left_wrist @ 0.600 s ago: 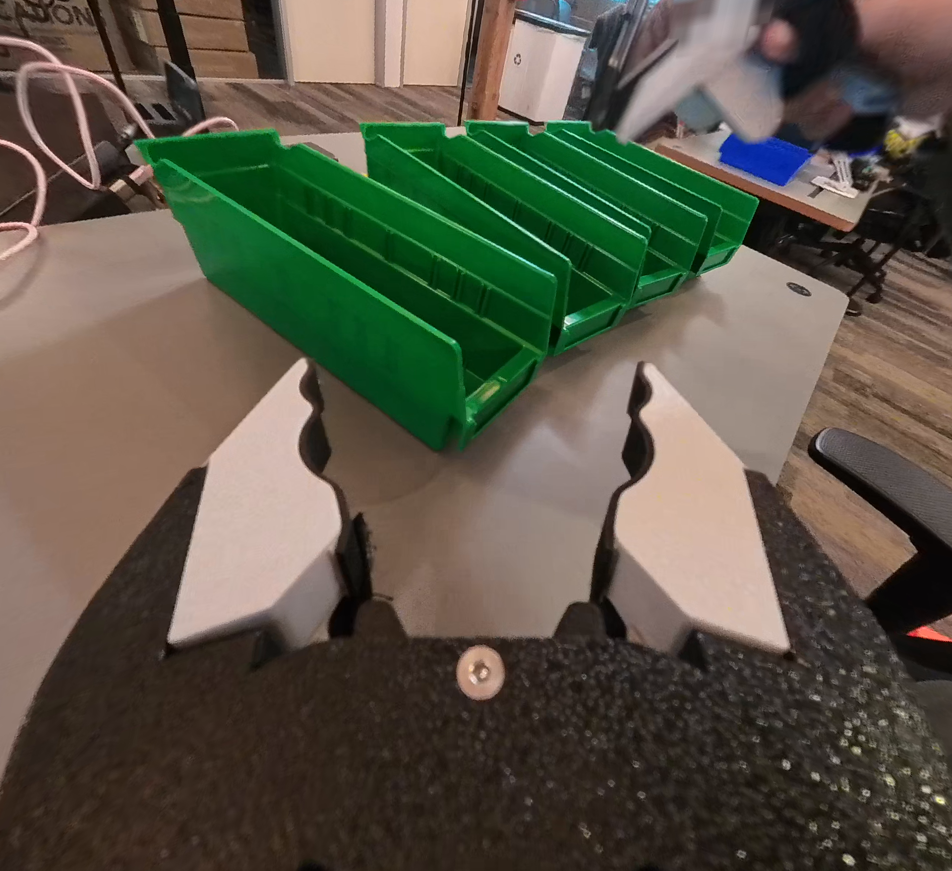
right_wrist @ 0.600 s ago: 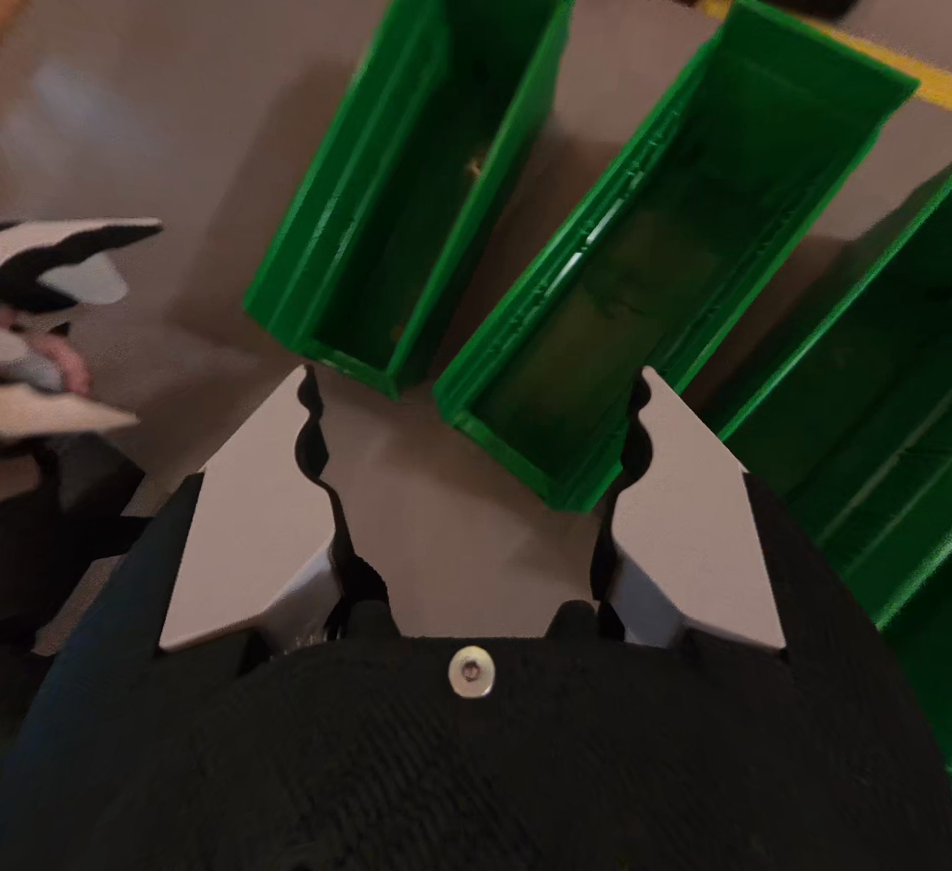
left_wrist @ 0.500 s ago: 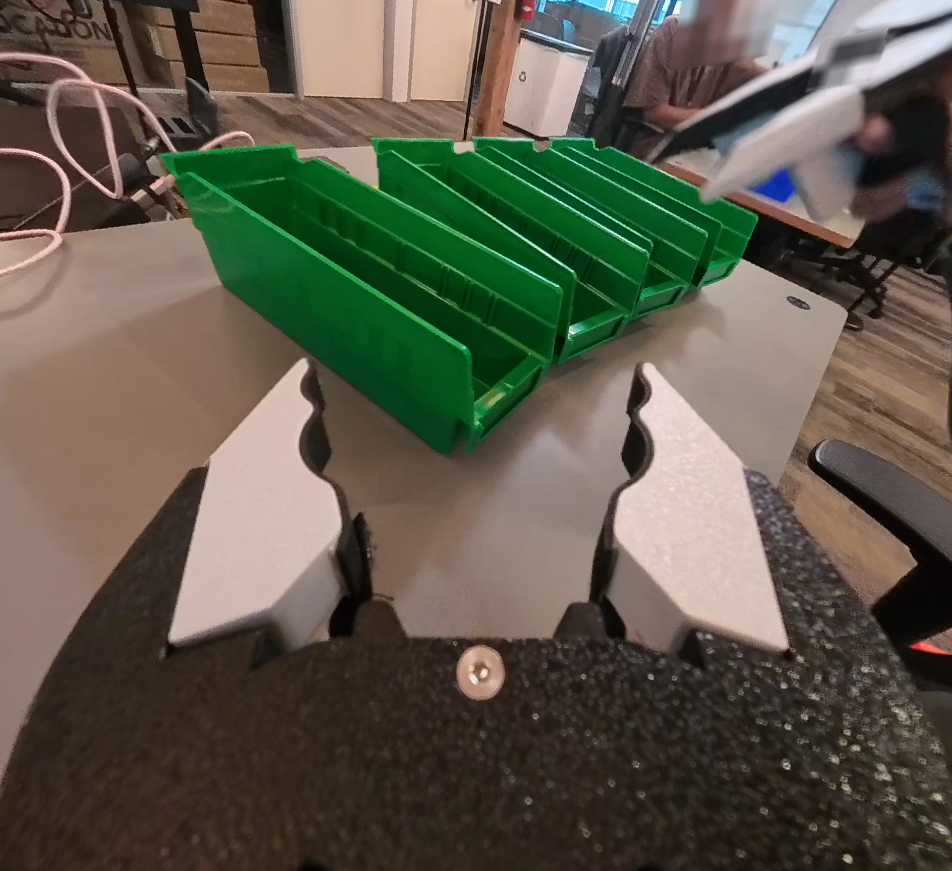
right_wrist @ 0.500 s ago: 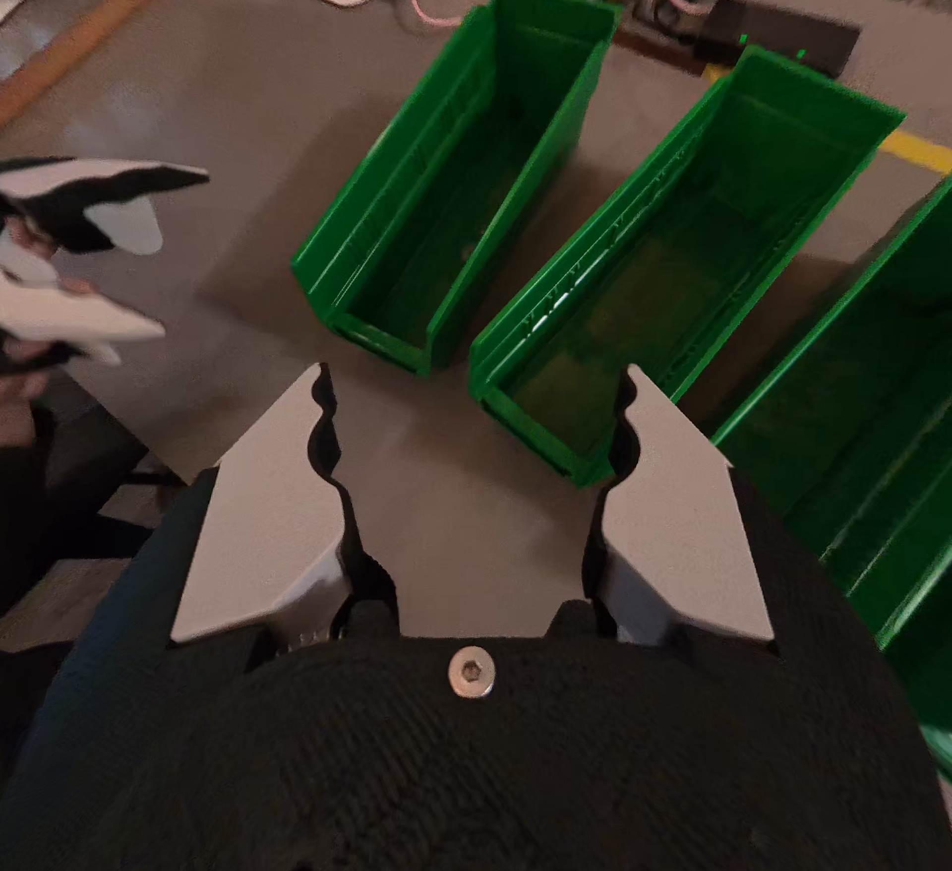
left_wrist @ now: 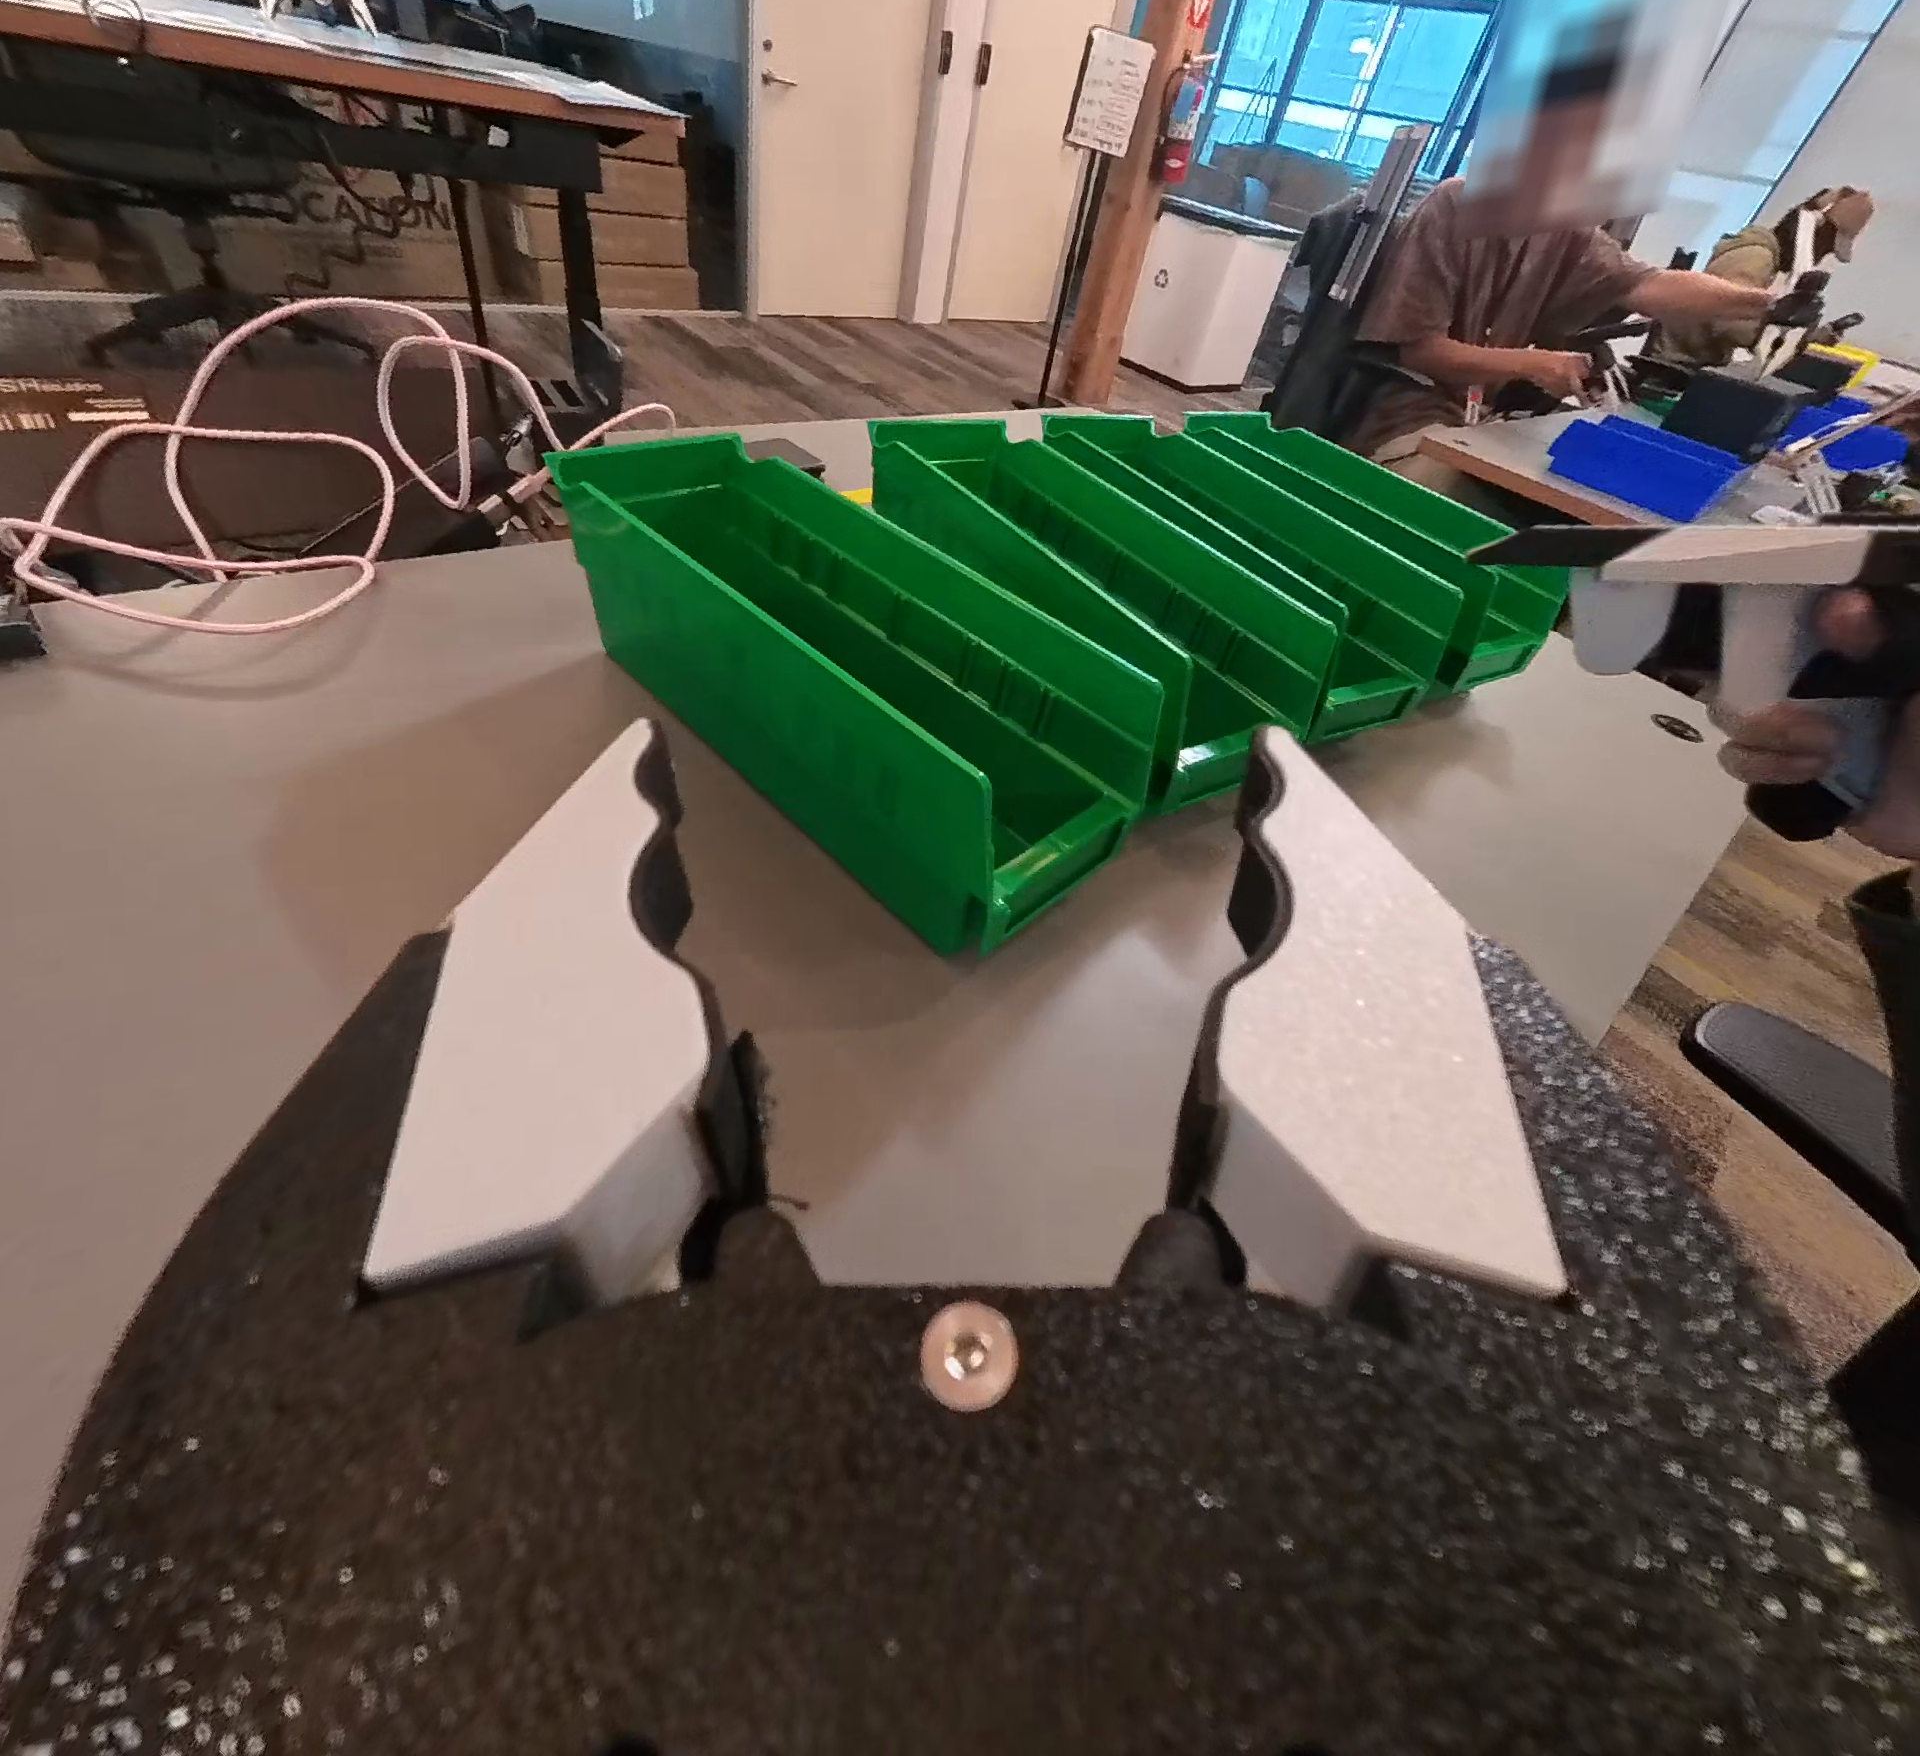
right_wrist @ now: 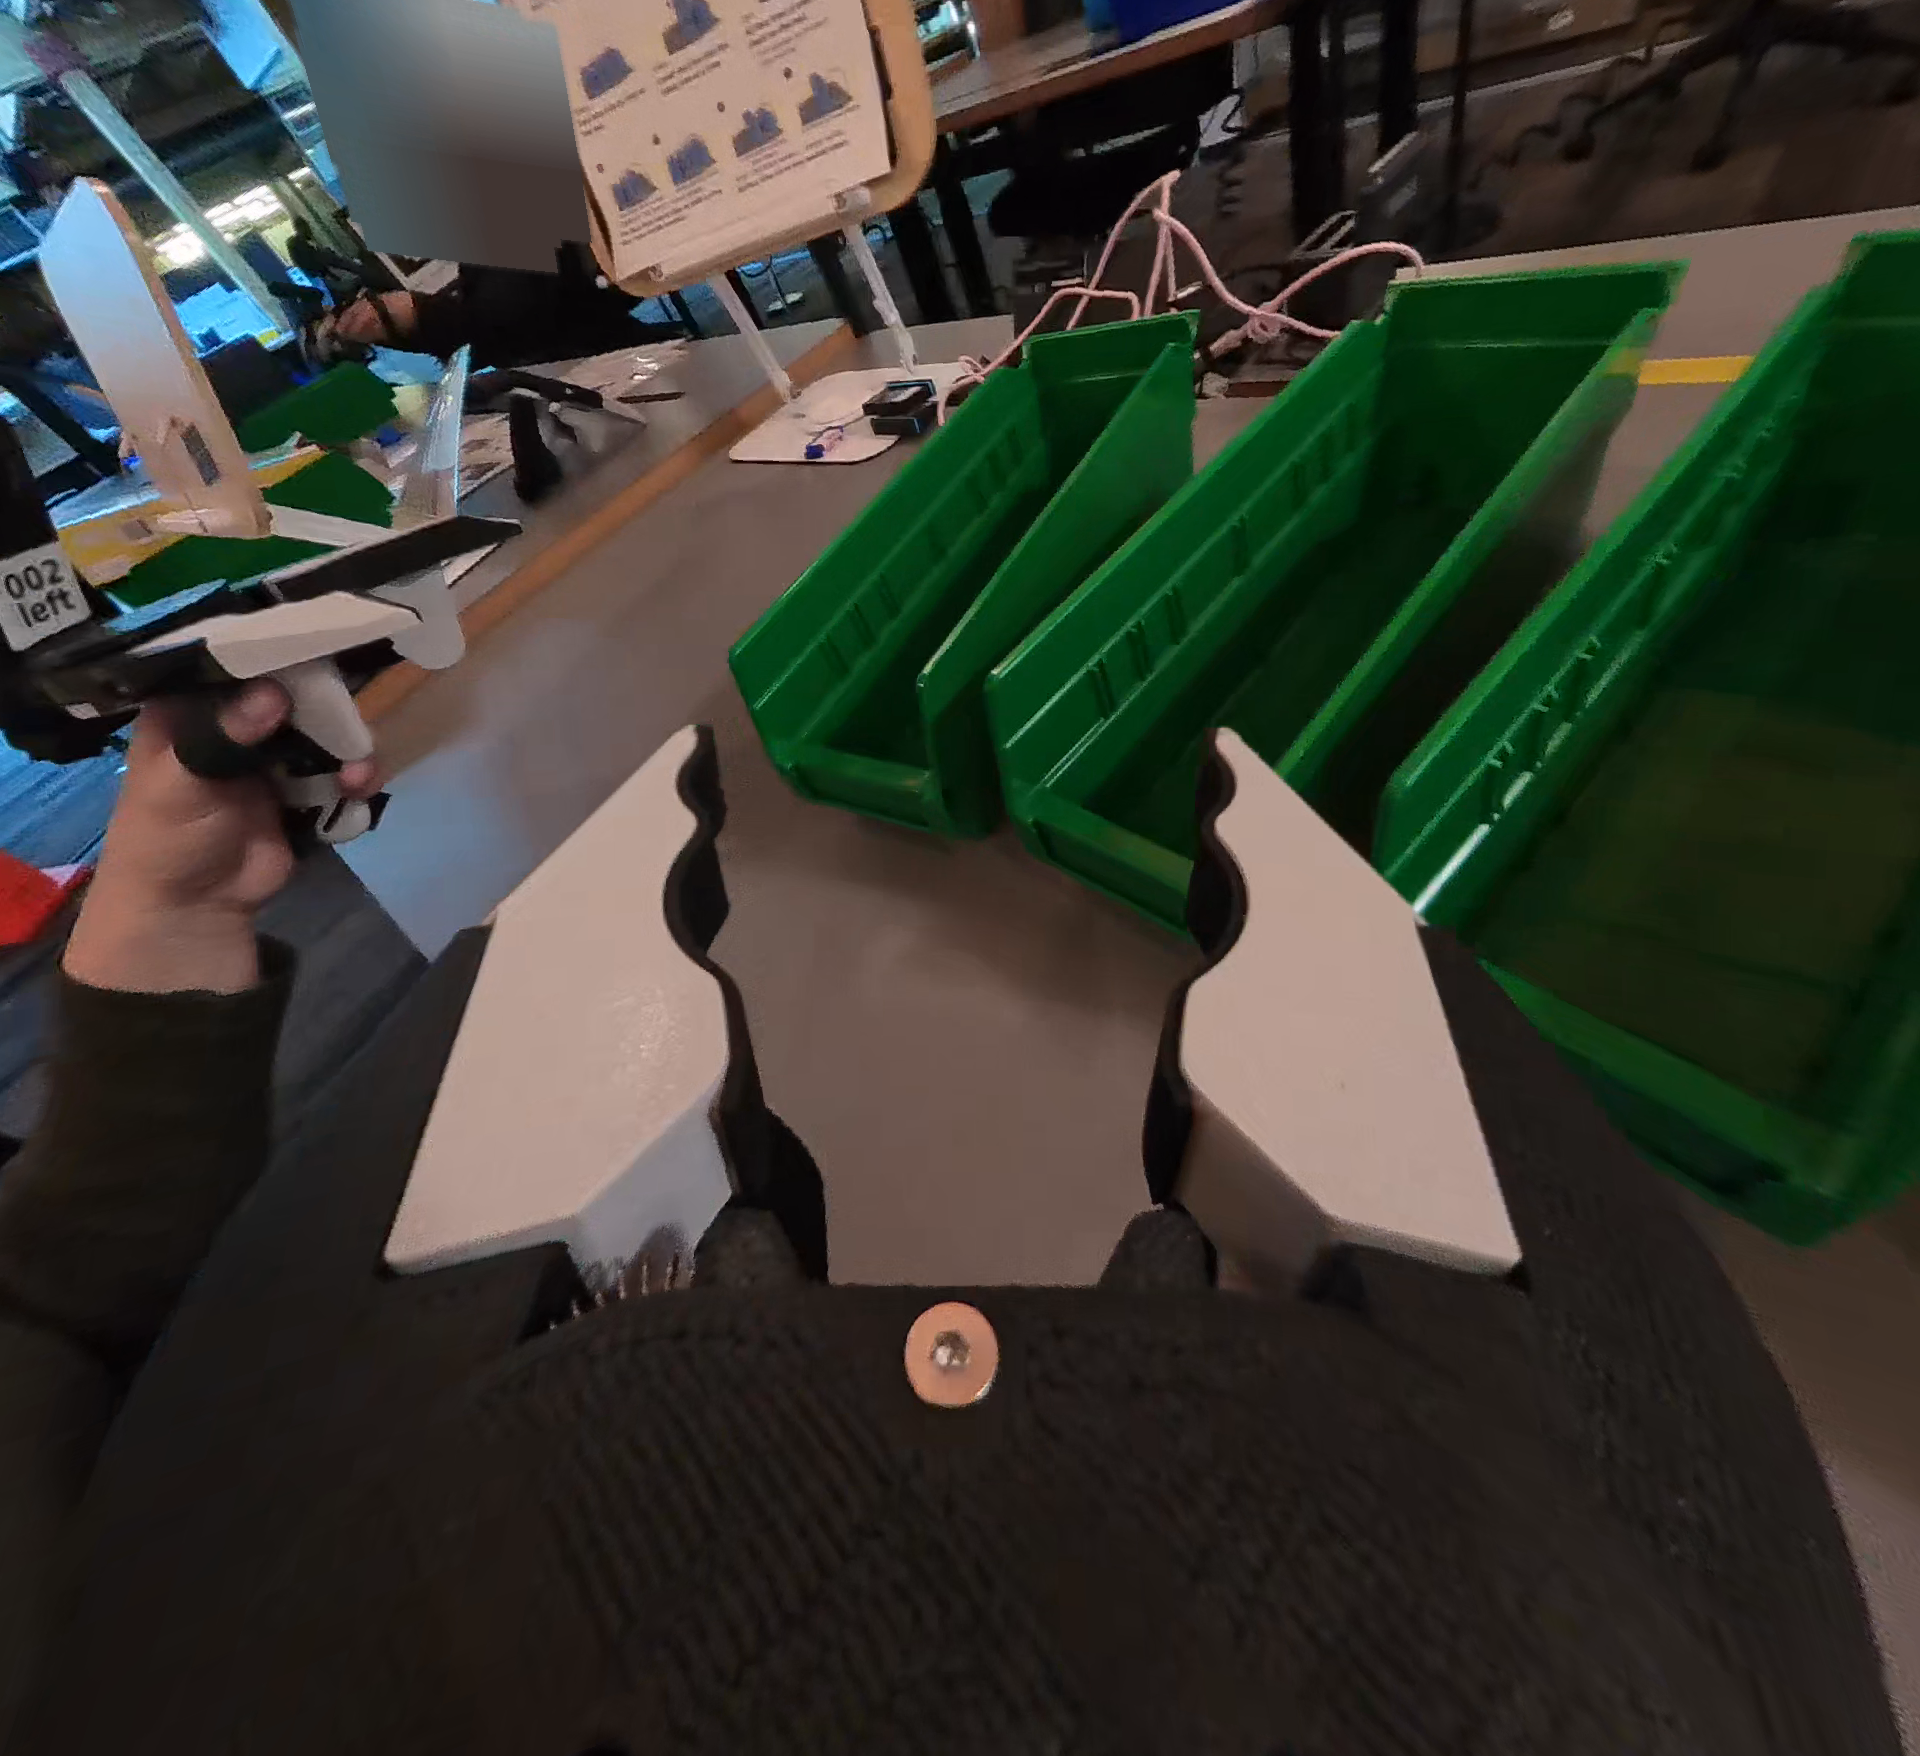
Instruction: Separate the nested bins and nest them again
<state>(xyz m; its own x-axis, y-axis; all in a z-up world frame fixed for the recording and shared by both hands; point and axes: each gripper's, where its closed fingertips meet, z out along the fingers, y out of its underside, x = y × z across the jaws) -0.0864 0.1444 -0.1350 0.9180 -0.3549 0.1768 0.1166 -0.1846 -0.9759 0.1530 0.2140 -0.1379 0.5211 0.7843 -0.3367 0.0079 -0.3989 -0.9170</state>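
Note:
Several green bins stand side by side, separate, on the grey table (left_wrist: 260, 823). In the left wrist view the nearest bin (left_wrist: 862, 688) lies just ahead of my left gripper (left_wrist: 956, 735), which is open and empty, and the others (left_wrist: 1195, 584) run to the right. My right gripper (right_wrist: 961, 740) is open and empty, low over the table in front of the left bin (right_wrist: 966, 584) and the middle bin (right_wrist: 1330, 563); a third bin (right_wrist: 1714, 771) is at its right. Each gripper shows in the other's view, the right (left_wrist: 1704, 563) and the left (right_wrist: 457, 568).
A pink cable (left_wrist: 260, 480) lies at the table's far left. A board on a stand (right_wrist: 717, 44) is behind the bins. A black chair arm (left_wrist: 1808, 1114) is off the table's right edge. A person (left_wrist: 1475, 304) sits at another table with blue bins (left_wrist: 1642, 470).
My right gripper has come down from above the bins to a low spot at their front ends and now looks along them. My left gripper tilted up slightly. Both stay open.

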